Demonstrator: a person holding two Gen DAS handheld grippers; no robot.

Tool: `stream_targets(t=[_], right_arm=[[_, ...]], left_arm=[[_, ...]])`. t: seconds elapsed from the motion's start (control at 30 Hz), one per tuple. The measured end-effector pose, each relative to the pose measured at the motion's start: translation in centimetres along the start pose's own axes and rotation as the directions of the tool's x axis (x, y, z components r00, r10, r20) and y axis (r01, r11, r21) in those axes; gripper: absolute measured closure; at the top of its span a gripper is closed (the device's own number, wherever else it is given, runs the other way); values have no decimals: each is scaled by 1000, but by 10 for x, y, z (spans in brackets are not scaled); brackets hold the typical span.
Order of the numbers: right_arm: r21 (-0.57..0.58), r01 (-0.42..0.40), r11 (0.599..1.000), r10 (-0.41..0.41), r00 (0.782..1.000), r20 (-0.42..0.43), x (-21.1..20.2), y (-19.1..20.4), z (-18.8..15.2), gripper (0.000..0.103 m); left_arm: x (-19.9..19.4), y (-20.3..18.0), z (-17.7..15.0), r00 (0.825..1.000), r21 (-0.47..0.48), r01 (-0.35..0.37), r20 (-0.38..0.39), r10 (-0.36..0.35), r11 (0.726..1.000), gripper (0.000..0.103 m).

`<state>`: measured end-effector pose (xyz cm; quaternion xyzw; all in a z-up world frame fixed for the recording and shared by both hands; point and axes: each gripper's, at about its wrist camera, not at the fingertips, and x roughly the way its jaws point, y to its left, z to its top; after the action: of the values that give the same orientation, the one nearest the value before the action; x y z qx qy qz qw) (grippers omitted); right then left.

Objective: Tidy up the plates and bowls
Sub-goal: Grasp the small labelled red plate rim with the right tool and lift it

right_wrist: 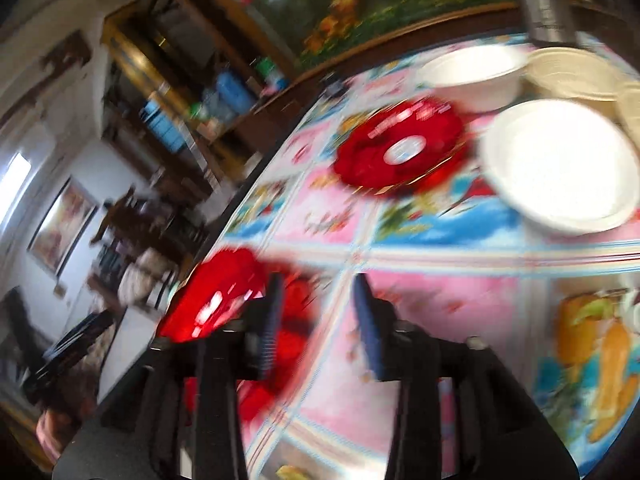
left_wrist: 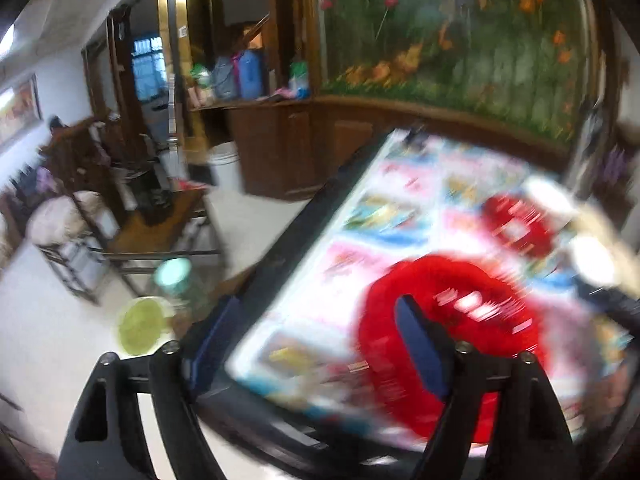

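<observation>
- on the patterned tablecloth (right_wrist: 420, 280), everything was smeared by motion blur; no writing could be read.
- left gripper (left_wrist: 316, 344): jaws spread wide, one finger past the table edge, the other over a near red plate (left_wrist: 452, 320).
- right gripper (right_wrist: 318, 320): jaws apart, holding nothing, the near red plate (right_wrist: 212, 296) half hidden behind its left finger.
- farther right lay a second red plate (right_wrist: 400, 148), a white plate (right_wrist: 560, 168) and a white bowl (right_wrist: 472, 72), partly cut off.

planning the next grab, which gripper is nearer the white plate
Right. The right gripper sees the white plate ahead to its right; from the left gripper it lies far across the table, past two red plates.
</observation>
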<state>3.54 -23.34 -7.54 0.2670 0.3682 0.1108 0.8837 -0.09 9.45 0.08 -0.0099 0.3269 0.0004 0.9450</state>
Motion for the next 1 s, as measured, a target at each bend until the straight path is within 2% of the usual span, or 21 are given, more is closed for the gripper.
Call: stream_targets(t=[0.07,0.13,0.17,0.2,0.27,0.37,0.4,0.47,0.53,0.73,0.83,1.0], right_arm=[[40,25,999,-26,999,29,-2,-6,6,57],[94,47,994,-51,998,43,0,-14,15,57],[121,50,991,-56,997,47,2,-19,19,57],[156,50,986,-58,997,51,4,-24,23,57],[234,26,972,-38,998,49,11,-35,32,57],[319,8,948,-17,1000,25,22,-50,42,56],[329,9,944,-17,1000,21,24,-53,43,56],[358,14,933,-20,1000,13,31,-59,51,56],[393,1,920,-5,1000,9,37,-66,59,56],[439,4,898,6,1000,-22,59,-80,77,56],[472,15,882,1,999,-35,69,-86,81,56],[462,59,885,-26,997,-79,86,-89,89,56]], left_arm=[[-5,-18,4,993,-9,114,14,-114,993,22],[-3,-42,4,976,14,220,-8,-220,975,22],[1,-63,3,958,52,284,-48,-282,957,22],[4,-77,-1,945,76,322,-83,-315,944,22],[15,-112,-9,900,116,420,-179,-397,900,22],[25,-150,-22,847,173,508,-276,-453,844,22],[26,-159,-26,840,197,520,-295,-456,831,22],[32,-177,-32,829,240,536,-328,-452,810,22],[37,-185,-37,827,252,539,-337,-450,803,22],[56,-184,-39,817,219,537,-373,-439,815,22],[59,-191,-46,806,212,542,-404,-432,813,22],[65,-194,-50,821,238,520,-404,-403,820,22]])
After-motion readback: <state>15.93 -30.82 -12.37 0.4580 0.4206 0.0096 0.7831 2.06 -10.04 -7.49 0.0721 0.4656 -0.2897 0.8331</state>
